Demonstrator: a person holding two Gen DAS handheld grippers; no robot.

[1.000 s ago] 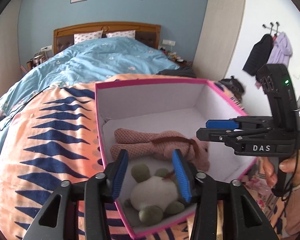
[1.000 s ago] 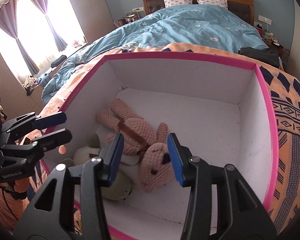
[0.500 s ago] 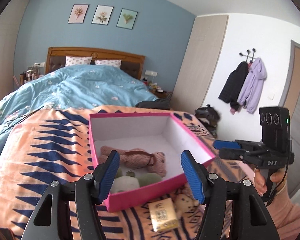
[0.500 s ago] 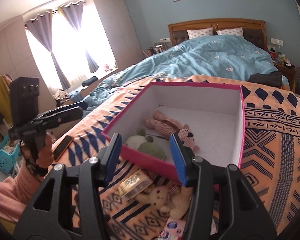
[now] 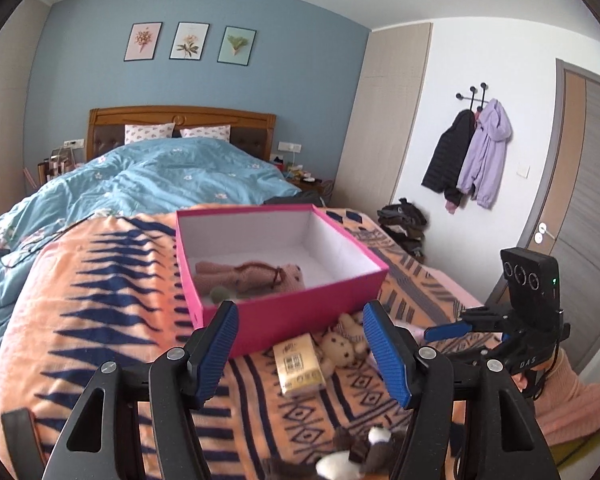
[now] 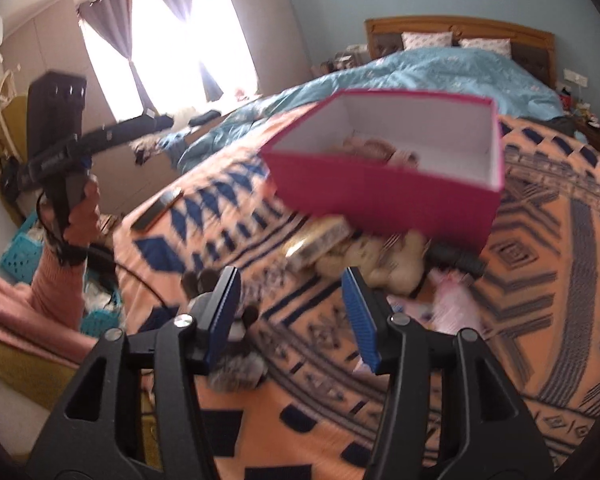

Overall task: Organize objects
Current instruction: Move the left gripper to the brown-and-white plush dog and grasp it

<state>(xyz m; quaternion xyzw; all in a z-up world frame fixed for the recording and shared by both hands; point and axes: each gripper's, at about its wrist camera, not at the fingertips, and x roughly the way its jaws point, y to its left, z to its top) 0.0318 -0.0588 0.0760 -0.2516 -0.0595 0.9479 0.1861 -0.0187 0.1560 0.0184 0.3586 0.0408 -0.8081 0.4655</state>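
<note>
A pink box (image 5: 300, 316) with white inside stands on the orange patterned blanket (image 5: 100, 300). In it lie a pink knitted bunny (image 5: 244, 274) and a green-and-white plush (image 5: 219, 293). Before the box lie a yellow packet (image 5: 298, 366), a beige teddy (image 5: 340, 350) and a dark furry toy (image 5: 364, 450). My left gripper (image 5: 300, 354) is open and empty, above the packet. My right gripper (image 6: 290, 314) is open and empty, back from the box (image 6: 388, 196), near the teddy (image 6: 392, 260) and a grey furry toy (image 6: 236, 364).
A blue duvet (image 5: 160, 176) covers the far bed. A phone (image 6: 158, 208) lies on the blanket's left edge. A black cylinder (image 6: 458, 258) and pink item (image 6: 456, 304) lie by the box. Coats (image 5: 472, 156) hang by a door. Turquoise baskets (image 6: 20, 248) stand on the floor.
Both grippers have pulled back and away from the box, both open and empty. The toys stay in the box. The loose items in front of it have come into view.
</note>
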